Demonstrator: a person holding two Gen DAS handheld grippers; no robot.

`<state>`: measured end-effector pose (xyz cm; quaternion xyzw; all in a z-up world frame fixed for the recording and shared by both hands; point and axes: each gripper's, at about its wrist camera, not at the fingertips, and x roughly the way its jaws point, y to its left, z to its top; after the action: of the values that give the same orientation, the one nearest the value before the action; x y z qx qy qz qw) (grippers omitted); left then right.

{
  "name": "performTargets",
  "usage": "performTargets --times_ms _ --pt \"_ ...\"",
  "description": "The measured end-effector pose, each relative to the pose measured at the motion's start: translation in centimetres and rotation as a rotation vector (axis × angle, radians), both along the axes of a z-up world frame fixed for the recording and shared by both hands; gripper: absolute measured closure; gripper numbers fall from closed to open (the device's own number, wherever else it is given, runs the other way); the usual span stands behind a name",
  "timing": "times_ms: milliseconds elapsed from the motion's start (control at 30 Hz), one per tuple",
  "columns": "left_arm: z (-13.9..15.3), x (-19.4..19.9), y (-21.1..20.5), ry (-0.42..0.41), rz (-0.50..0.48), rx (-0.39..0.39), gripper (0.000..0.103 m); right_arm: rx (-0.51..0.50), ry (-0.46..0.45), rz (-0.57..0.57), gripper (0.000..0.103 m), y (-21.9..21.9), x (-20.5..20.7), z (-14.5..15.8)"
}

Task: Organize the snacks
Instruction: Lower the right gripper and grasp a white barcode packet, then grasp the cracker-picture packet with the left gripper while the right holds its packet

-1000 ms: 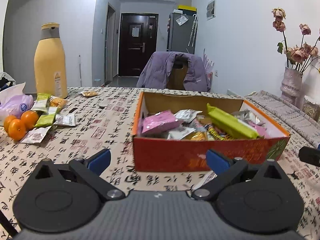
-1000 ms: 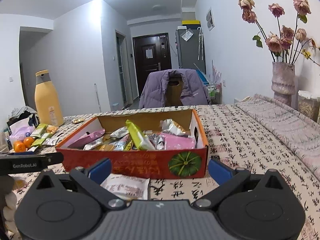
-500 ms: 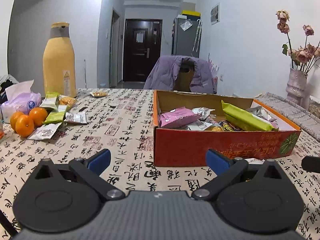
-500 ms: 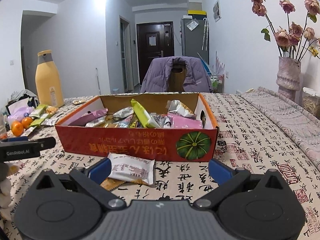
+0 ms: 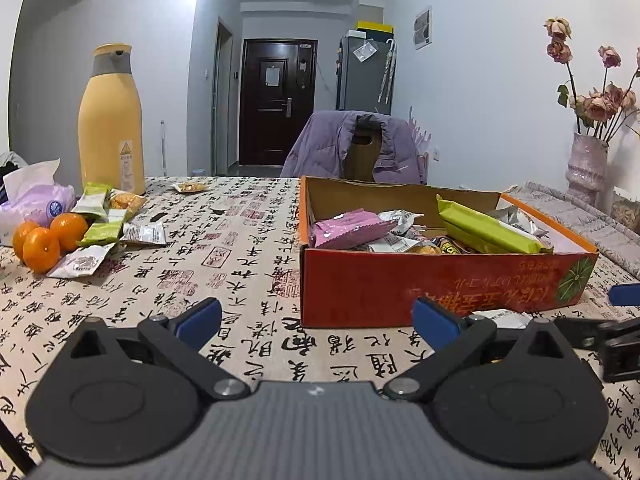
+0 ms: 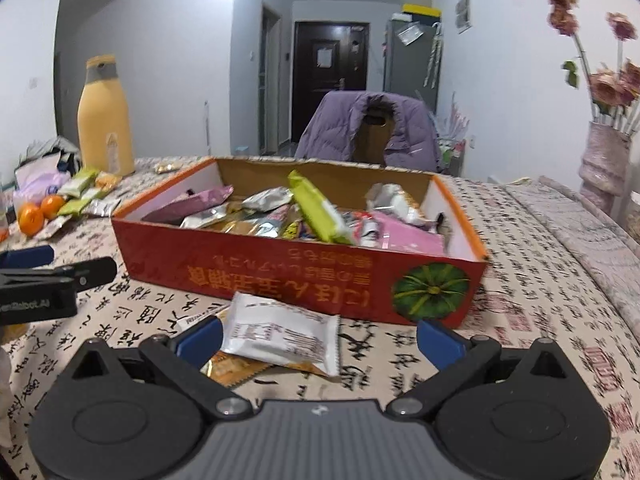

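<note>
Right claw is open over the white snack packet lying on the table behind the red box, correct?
Not quite. The right wrist view shows the white snack packet lying in front of the red box, on the near side, not behind it. The right claw is indeed open over it, and the packet is on the table.

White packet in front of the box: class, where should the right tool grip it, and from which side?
Grip the white packet across its near long edge, coming in low from the front. It lies flat between the open right tool fingers, with the box close behind.
</note>
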<state>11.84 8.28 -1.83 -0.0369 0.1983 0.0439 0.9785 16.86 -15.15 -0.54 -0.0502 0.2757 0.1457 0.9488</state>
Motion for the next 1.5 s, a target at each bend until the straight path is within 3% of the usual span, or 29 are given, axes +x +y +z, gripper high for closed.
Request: performTargets --times_ms 300,433,533,633,967,1133,1500 --pt "-0.1 0.0 0.3 0.004 0.0 -0.021 0.0 -0.039 0.077 0.023 0.0 2.7 3.7 -1.3" --pt "-0.1 0.0 0.3 0.005 0.0 -0.025 0.0 0.006 0.118 0.026 0.003 2.5 4.6 -2.3" --pt "-0.1 0.0 0.4 0.009 -0.002 -0.031 0.0 0.088 0.163 0.044 0.02 1.6 5.0 -2.6" --pt "-0.1 0.1 0.5 0.011 -0.001 -0.036 0.0 0.124 0.18 0.059 0.026 1.1 5.0 -2.6" --pt "-0.1 0.1 0.7 0.019 0.007 -0.05 0.0 0.166 0.157 0.068 0.05 0.0 3.9 -2.1" --pt "-0.2 0.2 1.1 0.025 0.015 -0.071 0.0 0.17 0.088 0.05 0.052 -1.2 2.5 -1.3" --pt "-0.3 0.7 0.6 0.058 0.021 -0.048 0.0 0.064 -0.048 -0.052 0.052 -5.2 0.1 -0.6"
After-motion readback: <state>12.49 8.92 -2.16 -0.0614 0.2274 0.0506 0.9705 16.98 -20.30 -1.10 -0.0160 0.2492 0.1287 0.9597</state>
